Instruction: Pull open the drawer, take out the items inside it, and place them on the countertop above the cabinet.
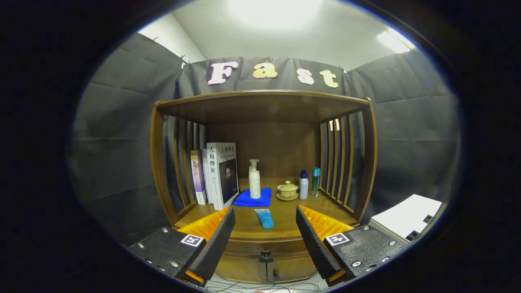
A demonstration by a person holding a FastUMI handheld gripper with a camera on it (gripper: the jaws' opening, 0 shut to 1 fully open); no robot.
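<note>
The gripper (264,240) hung with fingers spread wide, holding nothing; the drawer knob (266,256) sat low between them, just ahead, on the shut drawer (260,246).

Readable text: only the white book (222,173) is showing any, with 人格理论 running down its spine and again across the top of its cover. It's standing at roughly 11 o'clock from the gripper (264,211). The smaller print under the title is coming out too fine to read. The purple book (198,177), touching it at its 9 o'clock, is carrying spine characters that are blurring out. Each finger is wearing a square black-and-white coded marker, one (191,240) at 8 o'clock and one (336,239) at 4 o'clock, with no digits. The fingers are standing spread, gripping nothing.
</note>
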